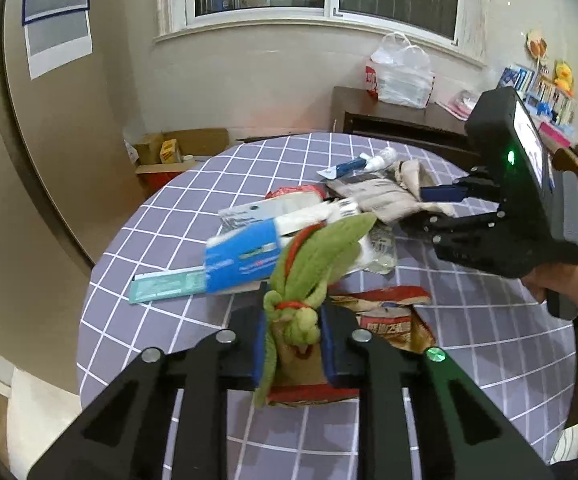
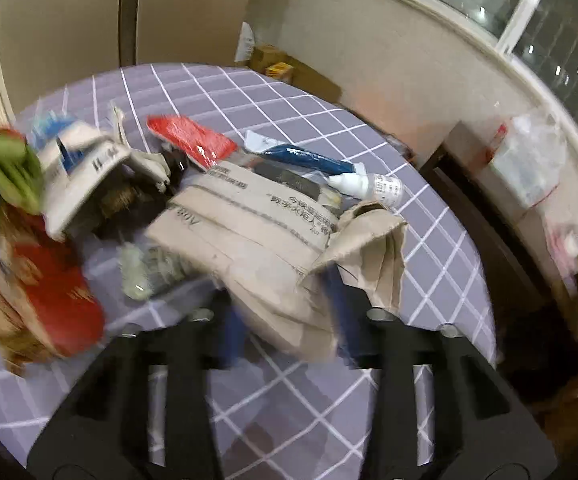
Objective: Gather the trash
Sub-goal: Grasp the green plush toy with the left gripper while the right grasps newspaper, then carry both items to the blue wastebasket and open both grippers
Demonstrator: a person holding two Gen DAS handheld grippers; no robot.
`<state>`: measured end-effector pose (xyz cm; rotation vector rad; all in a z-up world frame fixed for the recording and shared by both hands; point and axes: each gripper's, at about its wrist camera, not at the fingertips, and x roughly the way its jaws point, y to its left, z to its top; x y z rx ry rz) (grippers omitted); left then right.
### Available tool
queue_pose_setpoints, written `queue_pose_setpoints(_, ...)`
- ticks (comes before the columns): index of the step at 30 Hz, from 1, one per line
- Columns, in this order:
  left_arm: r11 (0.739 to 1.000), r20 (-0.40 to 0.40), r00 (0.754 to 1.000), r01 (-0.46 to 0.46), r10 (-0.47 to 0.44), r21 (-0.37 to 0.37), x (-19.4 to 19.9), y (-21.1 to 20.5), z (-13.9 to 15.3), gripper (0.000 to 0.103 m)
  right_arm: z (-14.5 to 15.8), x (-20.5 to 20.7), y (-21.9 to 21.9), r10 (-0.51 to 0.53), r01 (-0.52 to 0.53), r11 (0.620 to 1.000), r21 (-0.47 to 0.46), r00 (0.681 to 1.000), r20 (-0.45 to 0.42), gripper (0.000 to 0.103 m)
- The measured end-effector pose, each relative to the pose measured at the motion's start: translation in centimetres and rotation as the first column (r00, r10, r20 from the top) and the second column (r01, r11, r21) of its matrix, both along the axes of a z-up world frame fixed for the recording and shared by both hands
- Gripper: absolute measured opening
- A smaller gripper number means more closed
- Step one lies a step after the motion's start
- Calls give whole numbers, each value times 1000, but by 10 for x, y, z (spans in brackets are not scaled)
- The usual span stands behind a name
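Gripping a bundle of limp green leaves [image 1: 321, 256] bound with a red band, the left gripper [image 1: 293, 332] has its blue-padded fingers [image 1: 331, 344] pressed against the knotted base of the bundle, which stands up and away from the round table [image 1: 489, 332]. The table is covered by a grey-lilac cloth ruled with a white grid. Beneath the left gripper lies a crinkled red-and-brown snack wrapper [image 1: 389, 312], glossy and flattened. Beyond the leaves, a blue-and-white carton [image 1: 245, 260] rests tilted over a thin, pale green strip [image 1: 169, 284], touching a silvery foil packet [image 1: 249, 212].

The right gripper [image 2: 289, 320] holds its jaws apart on either side of a crumpled brown paper bag [image 2: 257, 232], printed with dark lettering and creased into stiff folds; whether the pads touch the paper cannot be told, as this view is blurred by motion. Just beyond the bag lie a blue, glossy tube [image 2: 309, 160] and a small white plastic bottle [image 2: 369, 184] on its side. A flat red packet [image 2: 193, 140] lies to their left.

Off the table, a translucent plastic bag [image 1: 405, 76] sits on a dark wooden cabinet [image 1: 401, 120], and an open cardboard box [image 1: 177, 152] stands by the wall.
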<state>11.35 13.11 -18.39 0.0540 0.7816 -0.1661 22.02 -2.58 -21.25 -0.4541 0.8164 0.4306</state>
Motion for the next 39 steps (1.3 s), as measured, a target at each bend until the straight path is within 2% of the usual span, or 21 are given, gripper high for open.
queue_pose_setpoints(4,1000,9,1000,-11,11,-1,-8,-3,5,18,18,-1,-14,-8,11,993,119,1000,-25,20)
queue_pose_setpoints(8,1000,19,1000,-20,20,-11,-17,-5,12,18,37,-5,-38,-15,34,966,255,997,-74,11)
queue_pose_setpoints(11,1000,42,999,-17,18,-23,-27,-11,23,18,50,-11,-55,-18,54,935,349,994,-107,6)
queue_pose_setpoints(16,999,75,997,-7,10,-38,-35,-24,39,18,61,-19,-80,-23,93,882,462,988,-155,5)
queue_pose_setpoints(19,999,91,996,-4,9,-53,-37,-31,46,18,64,-25,-93,-32,110,863,493,986,-163,5)
queue_pose_setpoints(28,995,106,994,3,8,-104,-33,-50,59,18,70,-40,-119,-44,126,842,525,985,-166,4)
queue_pose_setpoints(39,990,130,991,38,-20,-133,-19,-88,77,18,94,-56,-173,-104,165,789,592,985,-137,4)
